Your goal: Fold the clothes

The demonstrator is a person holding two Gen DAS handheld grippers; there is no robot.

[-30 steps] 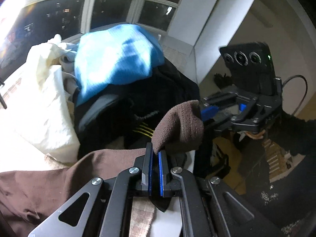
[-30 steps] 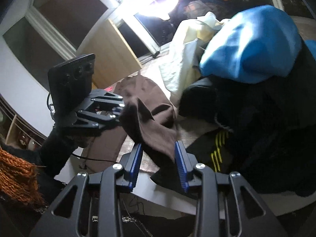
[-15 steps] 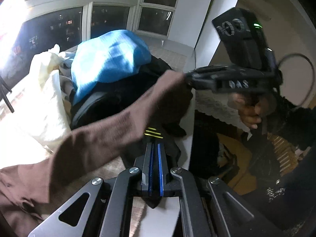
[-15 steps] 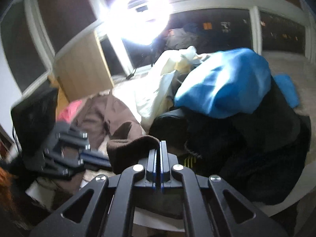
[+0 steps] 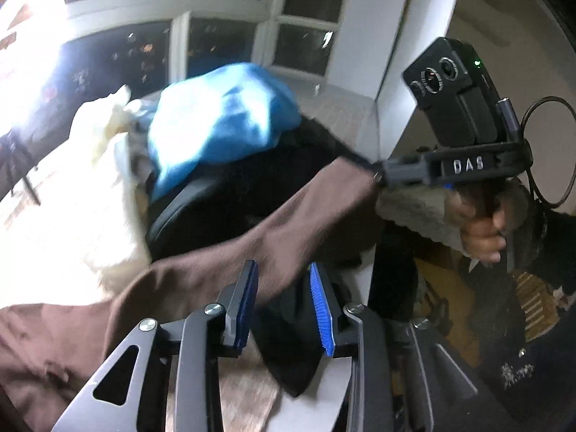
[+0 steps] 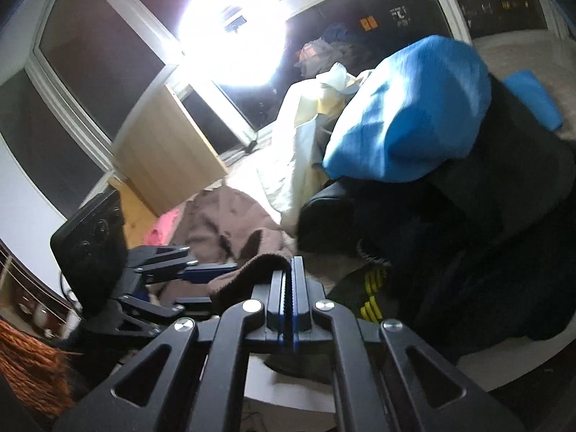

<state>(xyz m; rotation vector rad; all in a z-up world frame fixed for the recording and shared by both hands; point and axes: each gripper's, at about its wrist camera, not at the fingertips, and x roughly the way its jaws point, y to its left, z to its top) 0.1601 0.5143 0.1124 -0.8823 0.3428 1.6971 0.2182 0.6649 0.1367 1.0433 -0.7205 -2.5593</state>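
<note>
A brown garment (image 5: 201,273) lies on the table with one sleeve stretched up to the right. My right gripper (image 5: 378,174) is shut on the sleeve's end; in its own view the jaws (image 6: 288,273) pinch the brown cuff (image 6: 244,277). My left gripper (image 5: 282,284) is open, its blue pads either side of the sleeve without gripping it. It also shows in the right wrist view (image 6: 201,280), open beside the cuff. The rest of the brown garment (image 6: 230,219) lies behind.
A pile of clothes sits behind: a blue garment (image 5: 219,129), black clothes (image 5: 244,198) with yellow stripes (image 6: 370,288), a cream sheet (image 5: 90,194). A pink item (image 6: 163,228) and a wooden cabinet (image 6: 169,154) stand left. The white table edge (image 5: 316,392) is near. A bright lamp (image 6: 234,36) glares.
My left gripper has opened and let go of the brown sleeve. My right gripper, which shut on the sleeve end, has pulled it out taut to the right.
</note>
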